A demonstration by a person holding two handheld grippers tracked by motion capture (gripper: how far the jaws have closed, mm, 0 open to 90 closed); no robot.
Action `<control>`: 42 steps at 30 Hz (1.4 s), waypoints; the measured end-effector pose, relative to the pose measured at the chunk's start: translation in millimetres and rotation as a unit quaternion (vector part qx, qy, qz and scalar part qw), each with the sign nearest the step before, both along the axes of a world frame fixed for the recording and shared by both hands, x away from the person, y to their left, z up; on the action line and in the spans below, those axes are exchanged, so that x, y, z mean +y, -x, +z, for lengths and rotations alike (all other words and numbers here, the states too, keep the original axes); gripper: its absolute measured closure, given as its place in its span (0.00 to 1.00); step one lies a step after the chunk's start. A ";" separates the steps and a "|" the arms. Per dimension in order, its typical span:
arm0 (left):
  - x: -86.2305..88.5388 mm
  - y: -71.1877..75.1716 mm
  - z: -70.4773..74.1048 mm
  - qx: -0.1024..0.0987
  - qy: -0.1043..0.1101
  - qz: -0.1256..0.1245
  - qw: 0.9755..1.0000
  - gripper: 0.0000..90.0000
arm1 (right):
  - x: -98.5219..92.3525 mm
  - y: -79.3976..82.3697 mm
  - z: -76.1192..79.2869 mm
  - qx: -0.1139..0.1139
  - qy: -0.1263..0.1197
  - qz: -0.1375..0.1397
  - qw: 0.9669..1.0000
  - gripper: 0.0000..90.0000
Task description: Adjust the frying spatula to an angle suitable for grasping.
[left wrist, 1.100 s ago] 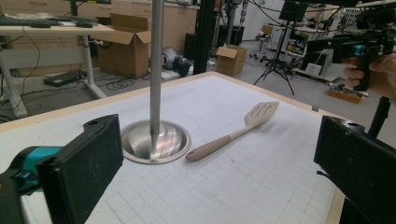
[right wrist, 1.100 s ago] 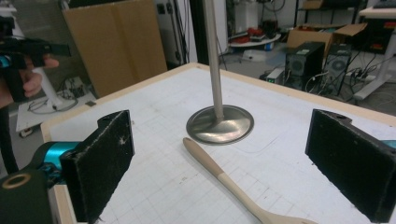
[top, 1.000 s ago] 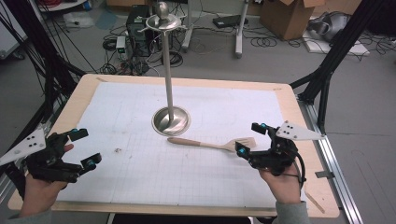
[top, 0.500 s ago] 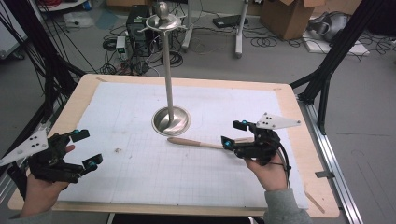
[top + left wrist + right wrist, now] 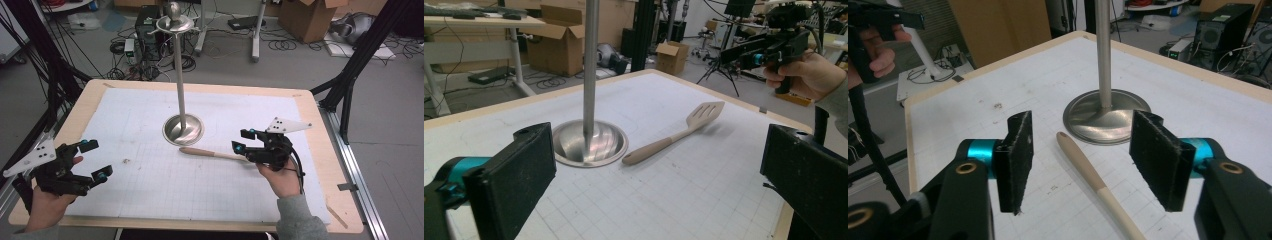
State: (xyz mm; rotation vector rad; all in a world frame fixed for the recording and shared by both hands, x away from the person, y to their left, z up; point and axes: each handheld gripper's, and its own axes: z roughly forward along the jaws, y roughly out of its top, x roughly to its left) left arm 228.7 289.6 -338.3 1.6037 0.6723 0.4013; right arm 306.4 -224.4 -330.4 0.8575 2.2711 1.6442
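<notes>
Spatula (image 5: 212,153): lying flat on the surface (image 5: 150,190), handle tip just beside the stand base (image 5: 183,130).
Long axis: running from that base out toward the right tool (image 5: 243,140).
Right tool: sitting over the handle (image 5: 1087,172), which is lying between the pads (image 5: 1016,157) untouched; jaws have just been closing.
Left tool (image 5: 95,159): spread wide, holding nothing, well apart from the spatula.
Nearer hand: the right.

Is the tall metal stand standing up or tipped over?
Standing up. The stand rises straight from its round base, flat on the table.
</notes>
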 end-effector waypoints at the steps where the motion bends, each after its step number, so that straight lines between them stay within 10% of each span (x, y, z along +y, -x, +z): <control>1: -0.1 -0.2 -0.5 0.001 0.001 0.000 1.000 0.02 | 0.5 -1.5 -0.4 0.002 0.000 -0.002 1.000 0.51; 35: 6.5 -3.6 -9.2 0.014 0.006 0.010 1.000 0.02 | 50.4 -34.3 -31.1 0.015 0.074 0.022 0.997 0.99; 42: 6.6 -4.8 -11.7 0.016 0.005 0.014 1.000 0.02 | 65.8 -36.7 -42.3 0.037 0.117 0.031 0.992 0.99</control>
